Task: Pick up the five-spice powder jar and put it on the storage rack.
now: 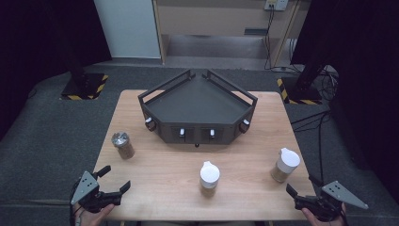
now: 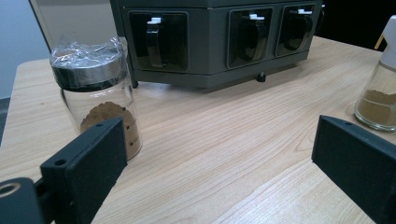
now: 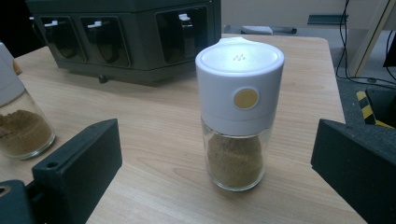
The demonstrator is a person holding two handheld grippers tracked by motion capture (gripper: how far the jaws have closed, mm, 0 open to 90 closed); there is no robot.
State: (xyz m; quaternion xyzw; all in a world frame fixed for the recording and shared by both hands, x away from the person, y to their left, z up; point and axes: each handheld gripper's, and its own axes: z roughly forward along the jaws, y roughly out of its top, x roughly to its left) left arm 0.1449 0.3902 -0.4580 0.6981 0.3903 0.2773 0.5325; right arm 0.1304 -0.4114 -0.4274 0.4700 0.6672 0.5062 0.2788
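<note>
Two claws, left gripper (image 1: 114, 180) and right gripper (image 1: 299, 184), both gape wide and empty. White-capped jar (image 3: 239, 114) stands upright just ahead of the right gripper, between its jaws' line. Glass body looks rigid, slick, breakable, fairly light; the plastic cap is probably the safer hold.

dark rack (image 1: 197, 101), wooden table (image 1: 164, 169), middle jar (image 1: 209, 175)

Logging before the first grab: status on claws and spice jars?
Left claw and right claw open, empty. Foil-capped jar ahead of left, white-capped jar ahead of right, both upright. Nothing in the way.
</note>
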